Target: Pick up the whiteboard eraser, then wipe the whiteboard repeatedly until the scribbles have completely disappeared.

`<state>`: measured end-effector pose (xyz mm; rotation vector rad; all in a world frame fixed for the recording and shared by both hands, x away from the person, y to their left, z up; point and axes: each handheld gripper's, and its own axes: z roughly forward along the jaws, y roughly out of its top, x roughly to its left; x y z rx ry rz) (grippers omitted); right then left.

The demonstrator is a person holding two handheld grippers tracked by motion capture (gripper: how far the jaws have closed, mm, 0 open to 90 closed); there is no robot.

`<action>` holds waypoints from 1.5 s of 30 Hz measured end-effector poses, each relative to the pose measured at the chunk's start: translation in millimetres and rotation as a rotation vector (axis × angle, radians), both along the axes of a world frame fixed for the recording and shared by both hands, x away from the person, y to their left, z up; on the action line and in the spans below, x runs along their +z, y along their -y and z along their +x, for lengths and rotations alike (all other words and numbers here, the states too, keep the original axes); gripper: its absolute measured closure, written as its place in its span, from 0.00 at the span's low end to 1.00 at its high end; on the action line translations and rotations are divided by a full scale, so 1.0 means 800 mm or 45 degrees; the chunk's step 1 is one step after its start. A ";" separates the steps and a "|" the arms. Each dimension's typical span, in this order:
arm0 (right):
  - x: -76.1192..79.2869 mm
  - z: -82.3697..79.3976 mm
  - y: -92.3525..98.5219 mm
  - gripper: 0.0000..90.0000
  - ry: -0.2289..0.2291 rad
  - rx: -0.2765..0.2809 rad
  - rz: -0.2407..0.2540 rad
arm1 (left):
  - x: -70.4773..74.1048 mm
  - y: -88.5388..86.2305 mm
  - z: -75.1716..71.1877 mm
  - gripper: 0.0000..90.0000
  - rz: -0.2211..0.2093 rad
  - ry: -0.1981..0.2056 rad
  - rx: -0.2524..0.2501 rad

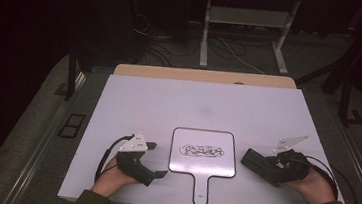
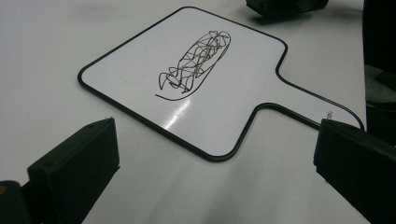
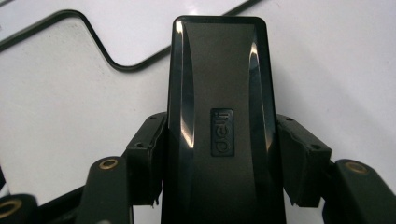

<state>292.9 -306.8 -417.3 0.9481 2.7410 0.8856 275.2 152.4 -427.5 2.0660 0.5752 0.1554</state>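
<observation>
On the white table top [image 1: 144,98], between the two hands, lies a small white paddle-shaped whiteboard with a black rim and a short handle [image 1: 203,159], a black scribble [image 1: 202,150] at its middle. The right gripper [image 3: 219,158] has its jaws clamped on a glossy black block-shaped board eraser [image 3: 219,93] held just beside the board's right edge, while the left gripper [image 1: 156,159] waits near the left edge, jaws wide and empty. Wiping looks about to begin: next, the eraser should travel left over the scribble and press flat, perhaps with the left gripper steadying the board.
</observation>
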 end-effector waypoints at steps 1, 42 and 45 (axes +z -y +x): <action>0.001 0.000 -0.001 0.43 0.000 -0.002 0.000 | 0.000 0.000 0.000 0.00 0.004 0.002 -0.002; 0.030 0.050 -0.076 0.43 0.037 0.069 0.048 | 0.000 0.001 0.000 0.00 -0.017 0.001 0.001; 0.030 0.058 -0.085 0.43 0.038 0.077 0.055 | 0.000 0.001 0.001 0.00 -0.014 0.000 0.002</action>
